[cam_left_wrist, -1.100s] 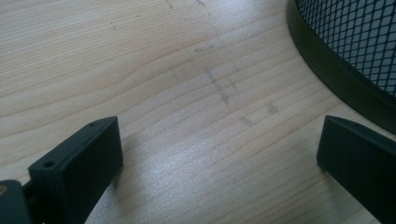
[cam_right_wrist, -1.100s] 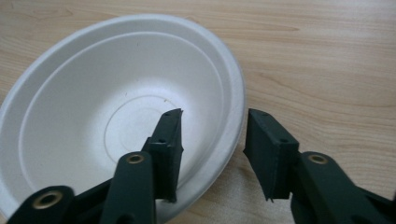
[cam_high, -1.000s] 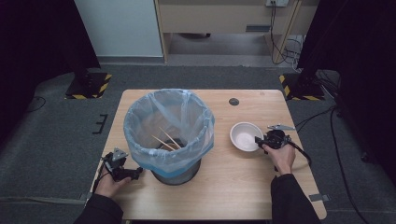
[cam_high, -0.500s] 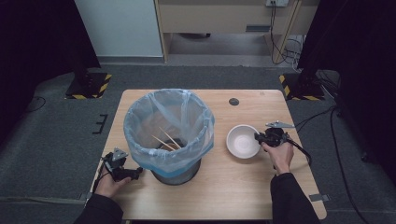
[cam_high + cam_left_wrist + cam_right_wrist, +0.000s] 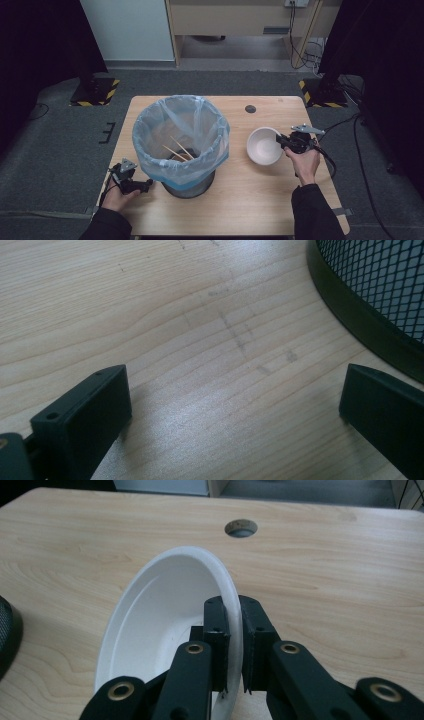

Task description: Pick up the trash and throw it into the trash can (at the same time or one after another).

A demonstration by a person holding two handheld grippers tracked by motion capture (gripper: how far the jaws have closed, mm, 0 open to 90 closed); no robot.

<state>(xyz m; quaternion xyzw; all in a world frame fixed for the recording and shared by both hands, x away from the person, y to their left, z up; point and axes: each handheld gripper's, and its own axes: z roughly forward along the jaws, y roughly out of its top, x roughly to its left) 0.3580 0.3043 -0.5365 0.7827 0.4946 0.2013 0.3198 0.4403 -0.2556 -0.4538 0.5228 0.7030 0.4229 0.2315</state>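
Fingers (image 5: 222, 630) of the right gripper (image 5: 234, 645) pinched the white bowl's (image 5: 165, 615) rim; tipping it over the bin (image 5: 180, 145) called for a firm, steady grip.

My right gripper (image 5: 234, 645) has black jaws with brass-ringed pivot holes. A grey three-cornered plate tops it. My sleeves (image 5: 312, 212) are dark.
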